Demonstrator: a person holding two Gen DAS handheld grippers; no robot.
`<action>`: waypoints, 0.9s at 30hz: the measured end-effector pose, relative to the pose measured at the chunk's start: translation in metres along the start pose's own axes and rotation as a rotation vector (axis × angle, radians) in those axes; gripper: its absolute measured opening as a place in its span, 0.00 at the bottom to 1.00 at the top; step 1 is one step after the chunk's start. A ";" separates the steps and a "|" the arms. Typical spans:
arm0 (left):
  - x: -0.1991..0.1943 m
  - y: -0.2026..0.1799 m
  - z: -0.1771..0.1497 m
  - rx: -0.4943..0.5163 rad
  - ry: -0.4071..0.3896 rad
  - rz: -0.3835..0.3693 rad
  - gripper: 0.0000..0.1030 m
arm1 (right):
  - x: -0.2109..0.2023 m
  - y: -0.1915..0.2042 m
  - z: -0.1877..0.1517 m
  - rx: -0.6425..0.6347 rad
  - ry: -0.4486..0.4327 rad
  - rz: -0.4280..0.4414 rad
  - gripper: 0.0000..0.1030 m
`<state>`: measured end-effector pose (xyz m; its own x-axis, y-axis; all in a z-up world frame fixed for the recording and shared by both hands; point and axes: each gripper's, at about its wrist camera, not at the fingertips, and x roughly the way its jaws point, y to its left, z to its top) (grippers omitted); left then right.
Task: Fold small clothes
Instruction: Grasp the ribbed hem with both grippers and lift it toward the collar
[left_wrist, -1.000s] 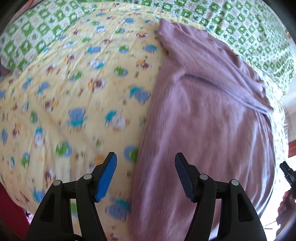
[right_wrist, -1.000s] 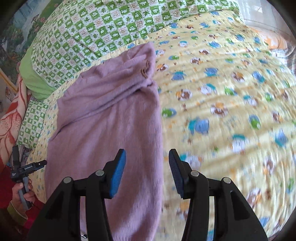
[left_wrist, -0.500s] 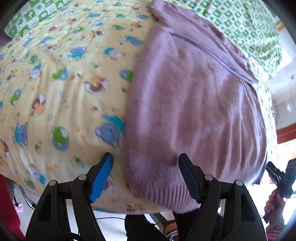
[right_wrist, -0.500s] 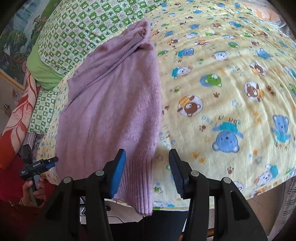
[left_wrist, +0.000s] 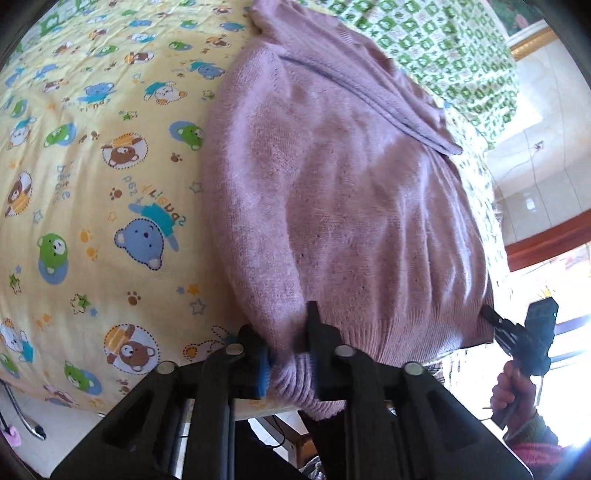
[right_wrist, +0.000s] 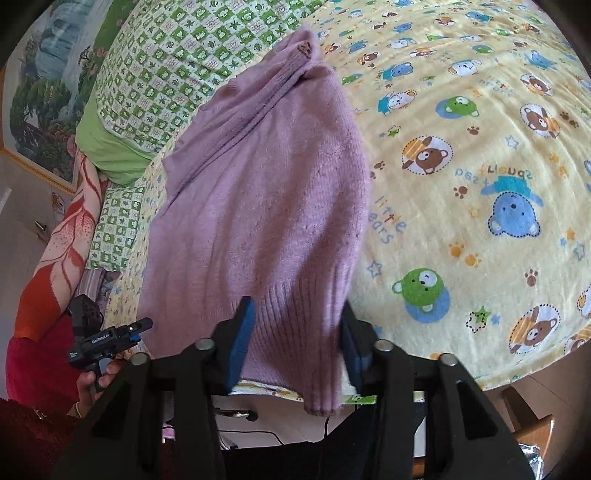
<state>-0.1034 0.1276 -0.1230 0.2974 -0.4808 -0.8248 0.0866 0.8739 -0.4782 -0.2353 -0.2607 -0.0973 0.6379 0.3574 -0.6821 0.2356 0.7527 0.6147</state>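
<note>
A mauve knitted sweater (left_wrist: 351, 192) lies lengthwise on the bed, folded narrow, its ribbed hem at the near edge. My left gripper (left_wrist: 288, 354) is shut on the hem's left corner, which bunches between the pads. In the right wrist view the sweater (right_wrist: 266, 199) runs away from me. My right gripper (right_wrist: 295, 332) straddles the hem's right corner, its jaws still apart with cloth between them. Each gripper shows small in the other's view, the right one (left_wrist: 517, 336) and the left one (right_wrist: 107, 339).
A yellow bear-print blanket (right_wrist: 480, 184) covers the bed. A green checked pillow (right_wrist: 155, 66) lies at the far end. A red patterned cloth (right_wrist: 55, 258) hangs at the bedside. The bed edge and floor are just below the grippers.
Both grippers pulled back and down to the sweater's near hem. The left jaws closed on the hem corner. The right jaws now have the hem between them.
</note>
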 end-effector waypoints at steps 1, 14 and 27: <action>-0.006 0.001 0.001 0.012 -0.011 0.001 0.14 | -0.001 -0.001 0.000 0.007 0.000 -0.007 0.07; 0.002 0.026 -0.002 -0.033 0.047 -0.030 0.43 | -0.009 -0.018 0.006 0.046 0.029 0.024 0.11; -0.035 -0.016 0.012 0.129 -0.063 -0.103 0.10 | -0.015 -0.012 0.012 0.000 0.052 0.119 0.08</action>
<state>-0.1034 0.1315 -0.0826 0.3391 -0.5662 -0.7513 0.2401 0.8243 -0.5128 -0.2384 -0.2820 -0.0897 0.6221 0.4725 -0.6243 0.1610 0.7031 0.6926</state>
